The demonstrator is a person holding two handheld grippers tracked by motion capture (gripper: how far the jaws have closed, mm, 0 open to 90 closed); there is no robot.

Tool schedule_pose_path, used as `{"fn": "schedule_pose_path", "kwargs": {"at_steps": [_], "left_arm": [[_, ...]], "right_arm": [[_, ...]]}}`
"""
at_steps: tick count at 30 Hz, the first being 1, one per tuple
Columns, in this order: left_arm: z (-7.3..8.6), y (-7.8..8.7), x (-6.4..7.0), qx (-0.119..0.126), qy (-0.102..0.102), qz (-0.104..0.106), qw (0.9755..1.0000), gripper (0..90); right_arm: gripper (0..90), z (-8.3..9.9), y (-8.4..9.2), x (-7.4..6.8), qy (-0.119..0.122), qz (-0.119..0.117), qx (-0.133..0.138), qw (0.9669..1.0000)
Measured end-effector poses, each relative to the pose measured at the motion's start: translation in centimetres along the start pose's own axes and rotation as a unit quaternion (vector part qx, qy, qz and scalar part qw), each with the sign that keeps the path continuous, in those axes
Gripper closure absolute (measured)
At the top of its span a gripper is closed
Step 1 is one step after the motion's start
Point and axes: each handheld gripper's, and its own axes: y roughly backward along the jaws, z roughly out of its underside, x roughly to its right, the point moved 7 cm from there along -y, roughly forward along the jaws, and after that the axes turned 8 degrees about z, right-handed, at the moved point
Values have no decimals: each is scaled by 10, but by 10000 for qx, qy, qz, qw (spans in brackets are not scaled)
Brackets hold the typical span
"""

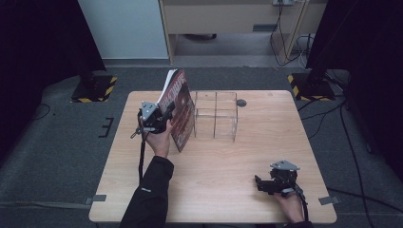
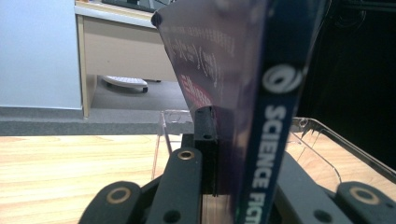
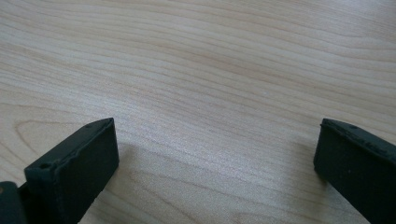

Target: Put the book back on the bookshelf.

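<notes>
So the wooden table (image 1: 214,175) takes up most of the scene, light grain, with a small dark round grommet (image 1: 241,102) near the far edge. Sitting toward the back middle is a clear acrylic divider rack (image 1: 216,114), see-through walls split into compartments. Just left of it is the magazine (image 1: 178,109), standing up and tilted, its bottom edge on the tabletop right beside the rack's left wall; can't say whether it's actually touching the rack. From my left gripper view the spine (image 2: 271,140) reads "SCIENCE FICTION"-ish, only partly legible.

My left gripper (image 1: 159,118) is clamped on that magazine, jaws pressed against the cover on either side, my left hand (image 1: 159,141) wrapped around the handle below it.

My right gripper (image 1: 266,184) is well apart from all that, low over the near right part of the table, jaws spread wide with bare wood between them.
</notes>
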Motion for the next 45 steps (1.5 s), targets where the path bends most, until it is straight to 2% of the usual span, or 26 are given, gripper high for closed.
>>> {"fn": "schedule_pose_path", "kwargs": {"at_steps": [4,8,11,17,20,23,25,31,32,34,39,42,45], "left_arm": [[1,5,-4,-8,32,-19,10000,826],[2,9,-3,-37,-87,-43,9999,782],[4,12,-6,-60,-89,-105,9999,750],[5,15,-13,-104,-61,-191,9997,764],[5,15,-14,-91,-119,-200,9997,751],[6,15,-14,-141,-75,-192,9997,713],[6,16,-14,-132,-144,-190,9996,691],[4,22,-15,-96,-101,-190,9997,558],[2,23,-16,-49,-144,-190,9997,527],[1,27,-14,-56,-113,-142,9998,505],[-5,40,-9,-11,-200,-109,9997,418],[-9,50,-7,12,-158,-80,9998,362],[-11,63,-6,20,-229,-125,9997,322]], "right_arm": [[3,0,0,0,-18,1,-5,10000],[3,0,0,0,-4,1,-1,10000],[3,0,0,0,-21,-4,-12,10000],[3,0,0,0,-25,-4,-14,10000],[3,0,0,0,-19,-5,-12,10000],[3,0,0,0,-17,-4,-11,10000],[3,0,0,-1,-27,-4,-14,10000],[3,0,0,0,-14,-5,-11,10000],[3,0,0,0,-22,-5,-13,10000],[3,0,0,0,-13,-5,-10,10000],[3,0,0,0,-21,-5,-12,10000],[3,0,0,0,-16,-5,-11,10000],[3,0,0,-1,-24,-6,-13,10000]]}}
